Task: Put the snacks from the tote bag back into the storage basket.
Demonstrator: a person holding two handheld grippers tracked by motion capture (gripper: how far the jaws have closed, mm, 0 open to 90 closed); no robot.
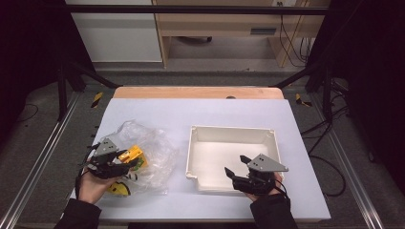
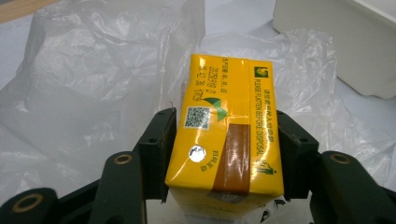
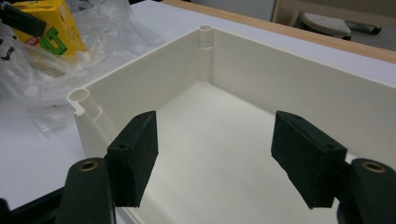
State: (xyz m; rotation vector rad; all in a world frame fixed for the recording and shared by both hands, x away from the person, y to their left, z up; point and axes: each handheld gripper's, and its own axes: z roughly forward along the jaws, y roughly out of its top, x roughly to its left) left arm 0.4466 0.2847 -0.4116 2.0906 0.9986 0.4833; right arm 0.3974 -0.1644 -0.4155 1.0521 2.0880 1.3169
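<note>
Left tongs (image 2: pixel 223 140) are clamping a yellow carton (image 2: pixel 226 126) over the bag (image 1: pixel 153 148); right tongs (image 3: pixel 215 156) are hovering wide open, empty, above the tray (image 1: pixel 229 133) at 3 o'clock. Lifting straight should avoid snagging plastic.

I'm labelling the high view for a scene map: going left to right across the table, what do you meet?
Left gripper shut on the yellow carton, over the clear plastic bag → white tray → right gripper, open over the tray's near edge.
</note>
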